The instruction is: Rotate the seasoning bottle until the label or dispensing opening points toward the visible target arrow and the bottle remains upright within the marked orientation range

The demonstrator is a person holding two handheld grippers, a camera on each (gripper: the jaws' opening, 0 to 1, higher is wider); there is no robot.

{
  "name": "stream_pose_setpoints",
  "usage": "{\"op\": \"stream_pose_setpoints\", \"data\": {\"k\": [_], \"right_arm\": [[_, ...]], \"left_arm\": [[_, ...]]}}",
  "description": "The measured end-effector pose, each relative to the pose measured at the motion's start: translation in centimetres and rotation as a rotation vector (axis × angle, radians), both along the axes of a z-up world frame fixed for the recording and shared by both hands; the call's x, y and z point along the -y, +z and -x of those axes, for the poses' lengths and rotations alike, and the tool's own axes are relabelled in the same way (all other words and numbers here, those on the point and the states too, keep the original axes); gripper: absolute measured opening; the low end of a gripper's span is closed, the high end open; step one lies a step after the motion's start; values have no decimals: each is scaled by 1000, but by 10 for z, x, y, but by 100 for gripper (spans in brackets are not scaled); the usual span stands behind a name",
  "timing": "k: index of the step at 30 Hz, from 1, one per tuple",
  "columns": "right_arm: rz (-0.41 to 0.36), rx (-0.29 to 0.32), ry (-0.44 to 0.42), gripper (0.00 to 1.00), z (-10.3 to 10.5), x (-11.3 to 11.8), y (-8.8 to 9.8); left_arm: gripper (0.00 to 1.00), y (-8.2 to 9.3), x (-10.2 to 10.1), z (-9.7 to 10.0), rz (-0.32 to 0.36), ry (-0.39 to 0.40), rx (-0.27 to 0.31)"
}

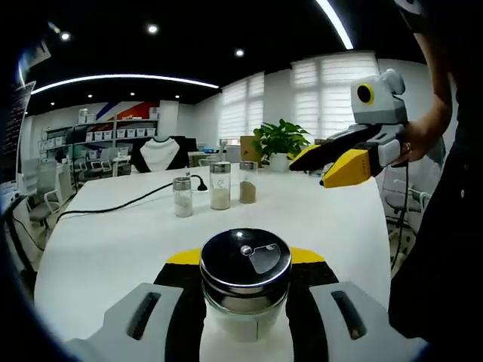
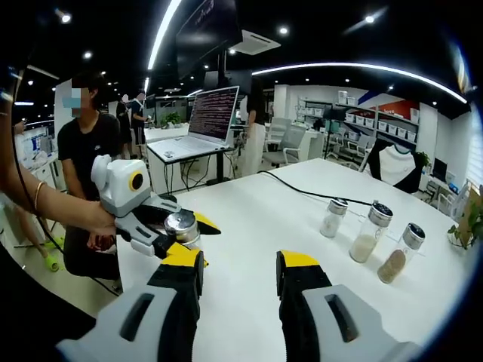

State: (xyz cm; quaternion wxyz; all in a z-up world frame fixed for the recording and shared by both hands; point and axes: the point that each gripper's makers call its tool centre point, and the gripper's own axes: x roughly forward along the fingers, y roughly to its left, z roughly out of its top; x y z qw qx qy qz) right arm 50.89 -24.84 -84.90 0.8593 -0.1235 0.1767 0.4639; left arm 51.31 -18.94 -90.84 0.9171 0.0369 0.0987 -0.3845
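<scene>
The left claw (image 1: 245, 302) was clenched around the seasoning bottle (image 1: 245, 283), which stood upright on the white worktop (image 1: 113, 249) with its dark shaker lid facing up. The right claw (image 2: 240, 275) hovered released above the worktop, holding nothing. Three other shaker bottles (image 1: 219, 185) stood in a row farther back, beside a black cable (image 1: 121, 205).

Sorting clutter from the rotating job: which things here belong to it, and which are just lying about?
In the job:
seasoning bottle, between the left gripper jaws
right gripper, open, empty

Lying about:
three shaker bottles standing in a row
black cable
potted plant
laptop
</scene>
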Motion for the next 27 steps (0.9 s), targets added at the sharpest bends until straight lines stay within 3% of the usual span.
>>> {"op": "stream_pose_setpoints", "data": {"k": [11, 15, 18, 23, 27], "right_arm": [[36, -13, -50, 37, -11, -1, -3], [45, -14, -53, 37, -10, -3, -4], [51, -20, -46, 37, -7, -6, -6], [58, -17, -24, 37, -4, -12, -5], [45, -17, -28, 37, -2, -12, -2]], "left_arm": [[41, -23, -10, 10, -4, -109, -28], [41, -20, -11, 13, 19, -152, -17], [42, -22, -9, 16, 58, -196, -72], [43, -21, -14, 16, 38, -164, -80], [51, -20, -20, 17, 25, -125, -81]]}}
